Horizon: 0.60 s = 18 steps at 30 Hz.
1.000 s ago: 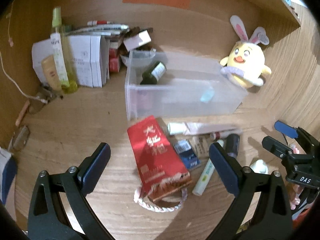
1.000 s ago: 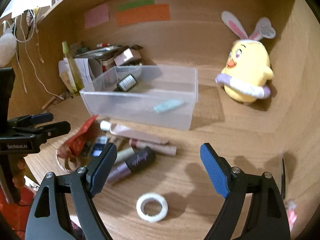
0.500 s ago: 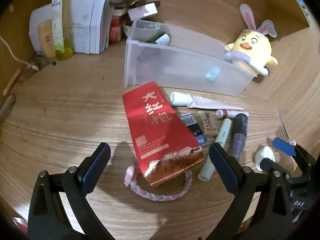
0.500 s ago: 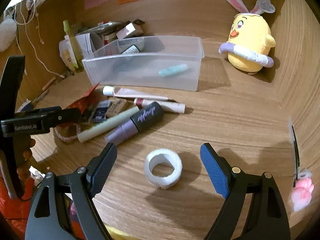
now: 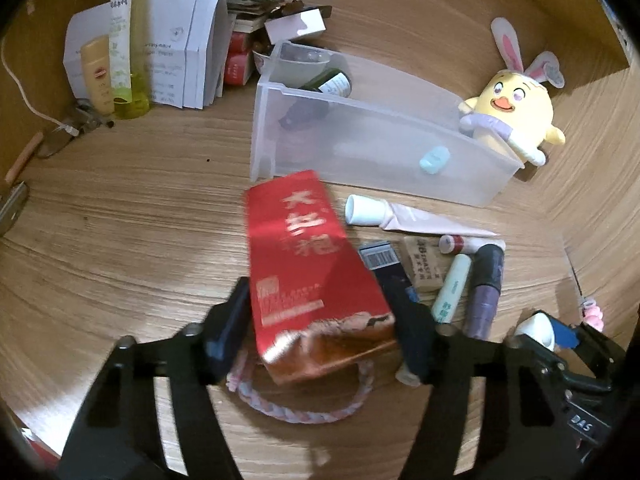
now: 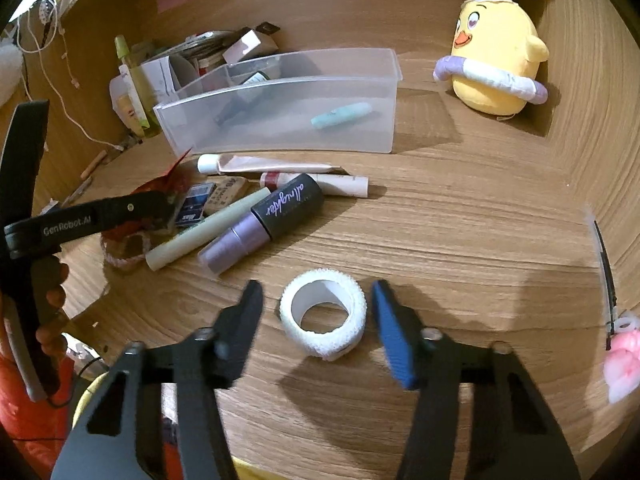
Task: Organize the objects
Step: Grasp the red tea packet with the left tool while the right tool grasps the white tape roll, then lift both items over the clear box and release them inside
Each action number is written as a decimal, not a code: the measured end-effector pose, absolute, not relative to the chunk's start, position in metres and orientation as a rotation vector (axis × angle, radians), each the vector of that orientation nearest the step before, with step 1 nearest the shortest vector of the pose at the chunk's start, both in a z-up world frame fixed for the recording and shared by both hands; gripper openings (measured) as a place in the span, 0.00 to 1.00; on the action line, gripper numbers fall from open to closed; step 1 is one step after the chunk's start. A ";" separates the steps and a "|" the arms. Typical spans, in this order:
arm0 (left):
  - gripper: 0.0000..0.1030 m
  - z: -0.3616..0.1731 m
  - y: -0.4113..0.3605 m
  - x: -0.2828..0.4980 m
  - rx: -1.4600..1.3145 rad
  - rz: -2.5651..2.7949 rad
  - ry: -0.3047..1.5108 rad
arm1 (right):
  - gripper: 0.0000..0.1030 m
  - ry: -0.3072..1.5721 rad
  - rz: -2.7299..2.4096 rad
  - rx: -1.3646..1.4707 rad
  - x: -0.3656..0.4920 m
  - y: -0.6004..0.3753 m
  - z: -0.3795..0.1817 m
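Observation:
A red tea packet with gold characters lies on the wooden desk, its near end over a pink braided loop. My left gripper is closing on that near end, with both pads against the packet's sides. A white tape roll stands between the fingers of my right gripper. Its jaws are closing, and small gaps still show on both sides of the roll. The clear plastic bin behind holds a teal tube and a dark bottle.
Between packet and bin lie a pink tube, an eraser, a pale green stick, a purple bottle with a dark cap and a small blue pack. A yellow chick plush sits back right. Boxes and bottles crowd the back left.
Both grippers sank toward the desk, then their jaws narrowed. The left closed onto the red packet's near end, which rose a little. The right narrowed around the tape roll.

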<state>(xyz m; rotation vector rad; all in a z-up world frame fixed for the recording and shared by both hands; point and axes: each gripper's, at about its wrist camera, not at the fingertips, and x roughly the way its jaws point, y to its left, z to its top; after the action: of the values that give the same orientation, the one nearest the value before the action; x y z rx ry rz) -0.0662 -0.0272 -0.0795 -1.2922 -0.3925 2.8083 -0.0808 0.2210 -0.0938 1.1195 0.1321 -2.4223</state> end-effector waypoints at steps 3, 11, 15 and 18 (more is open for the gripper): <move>0.55 -0.074 -0.026 -0.062 -1.257 2.836 -0.370 | 0.34 0.118 -2.433 1.105 -0.081 0.223 -0.091; 0.55 -0.058 -0.030 -0.042 -1.181 2.898 -0.337 | 0.34 0.118 -2.457 1.026 -0.084 0.221 -0.074; 0.55 -0.050 -0.031 -0.031 -1.163 2.903 -0.332 | 0.34 0.125 -2.469 0.967 -0.086 0.215 -0.060; 0.55 -0.042 -0.031 -0.022 -1.143 2.919 -0.305 | 0.34 0.114 -2.467 0.934 -0.089 0.213 -0.051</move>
<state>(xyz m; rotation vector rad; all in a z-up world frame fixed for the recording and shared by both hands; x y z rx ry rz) -0.0222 -0.0310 -0.0421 -1.1428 -0.3046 2.9187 -0.0891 0.2129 -0.0507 0.9339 0.1135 -2.4675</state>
